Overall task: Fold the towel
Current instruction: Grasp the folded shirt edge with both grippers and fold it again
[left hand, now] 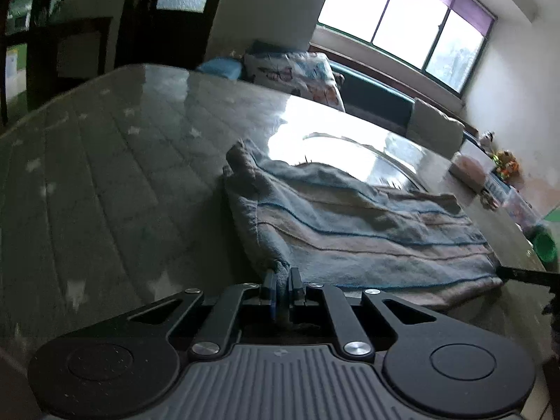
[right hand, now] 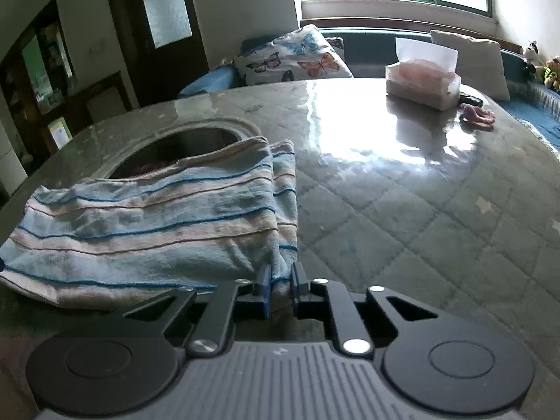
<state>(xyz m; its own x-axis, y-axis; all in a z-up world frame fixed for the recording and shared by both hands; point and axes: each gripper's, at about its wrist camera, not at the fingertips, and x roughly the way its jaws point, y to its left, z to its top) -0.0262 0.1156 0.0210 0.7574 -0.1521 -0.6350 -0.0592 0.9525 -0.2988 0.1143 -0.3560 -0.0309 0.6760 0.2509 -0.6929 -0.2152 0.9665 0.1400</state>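
Observation:
A blue and pink striped towel lies folded in layers on the glossy quilted table top. My left gripper is shut on the towel's near left corner, with cloth pinched between its blue pads. In the right wrist view the same towel spreads to the left, and my right gripper is shut on its near right corner. The far edge of the towel covers part of a round recess in the table.
A tissue box and a pink object sit far right on the table. Butterfly-print cushion and a bench lie behind, under a window. A green cup stands at the table's right edge.

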